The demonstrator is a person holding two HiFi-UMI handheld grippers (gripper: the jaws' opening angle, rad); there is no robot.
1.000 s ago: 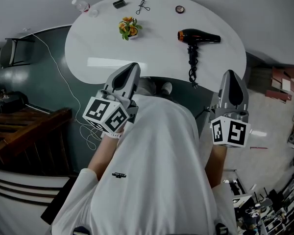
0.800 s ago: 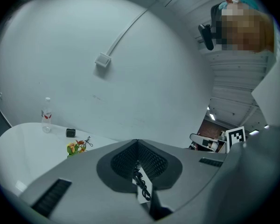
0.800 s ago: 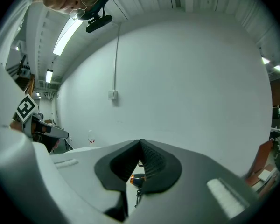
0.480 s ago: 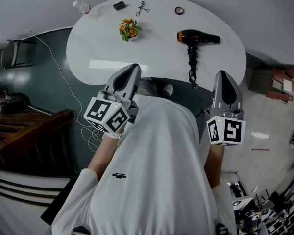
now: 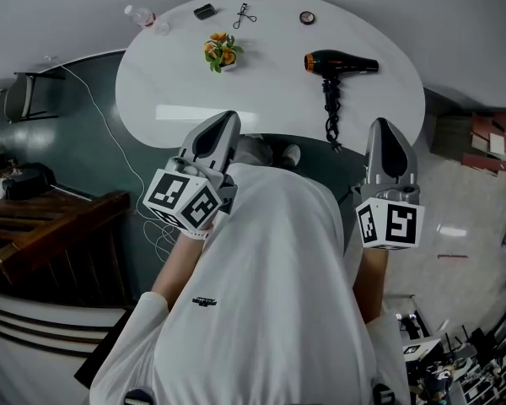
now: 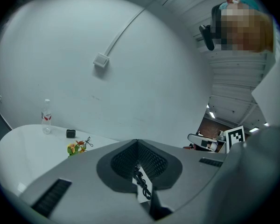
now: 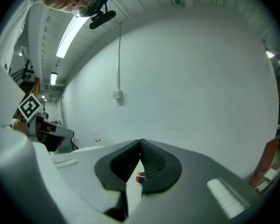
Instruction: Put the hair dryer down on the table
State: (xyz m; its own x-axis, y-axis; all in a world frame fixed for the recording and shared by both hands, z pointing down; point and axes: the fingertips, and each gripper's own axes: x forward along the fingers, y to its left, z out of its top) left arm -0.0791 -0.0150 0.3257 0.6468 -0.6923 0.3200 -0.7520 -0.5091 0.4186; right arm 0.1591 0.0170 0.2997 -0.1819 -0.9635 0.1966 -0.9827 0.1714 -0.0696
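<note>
A black hair dryer [image 5: 337,63] with an orange nozzle end lies on the white oval table [image 5: 270,87], its coiled cord [image 5: 331,112] trailing toward the near edge. Both grippers hover short of the table, close to the person's chest. My left gripper [image 5: 228,115] is shut and holds nothing; its view shows the closed tips [image 6: 137,141] with a bit of the cord [image 6: 141,181] behind them. My right gripper [image 5: 381,125] is also shut and empty; behind its tips [image 7: 140,141] the dryer's orange end [image 7: 139,178] peeks through.
On the table's far side are a small flower bunch [image 5: 222,49], a plastic bottle [image 5: 141,11], a black box [image 5: 205,10], an eyelash curler [image 5: 244,13] and a round tin [image 5: 308,18]. A wooden bench [image 5: 42,234] stands left; a white cable [image 5: 110,133] runs over the floor.
My right gripper has drifted a little to the left and up. The left gripper and the hair dryer have stayed where they were.
</note>
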